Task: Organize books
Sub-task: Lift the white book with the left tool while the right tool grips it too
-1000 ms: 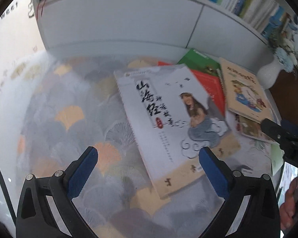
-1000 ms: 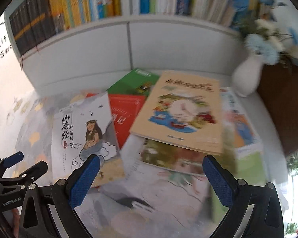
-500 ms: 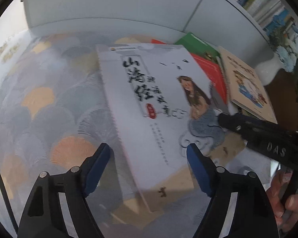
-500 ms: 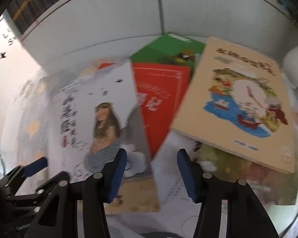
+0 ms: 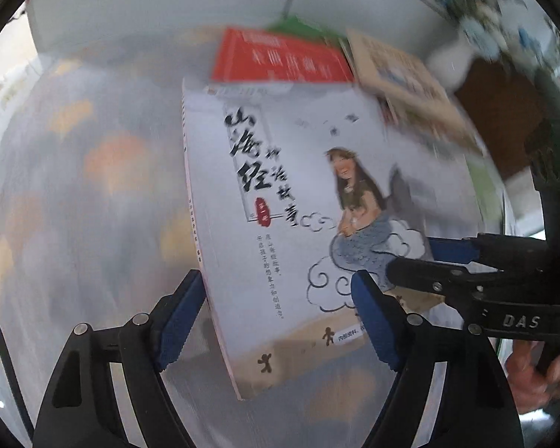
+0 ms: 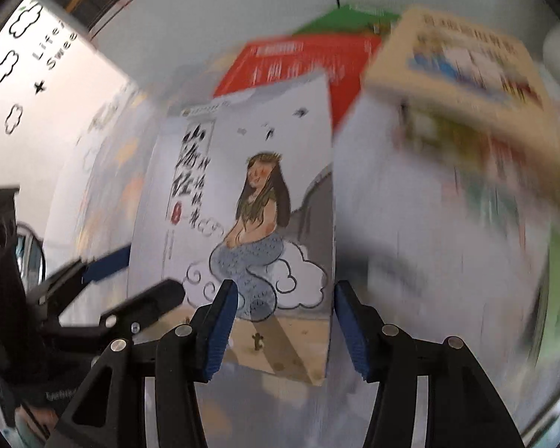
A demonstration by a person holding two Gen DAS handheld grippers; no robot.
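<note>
Both grippers straddle the white book [image 5: 298,194]. Left gripper [image 5: 280,321] brackets its spine side, right gripper [image 6: 285,332] its open edge; whether the pads grip, cannot tell. Red book [image 5: 280,58] lies behind.

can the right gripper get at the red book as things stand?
Probably not directly. The red softcover book lies partly under the white mermaid-cover book, and the tan picture book overlaps its right edge. The right gripper straddles the white book's near right corner, which would have to move first.
</note>
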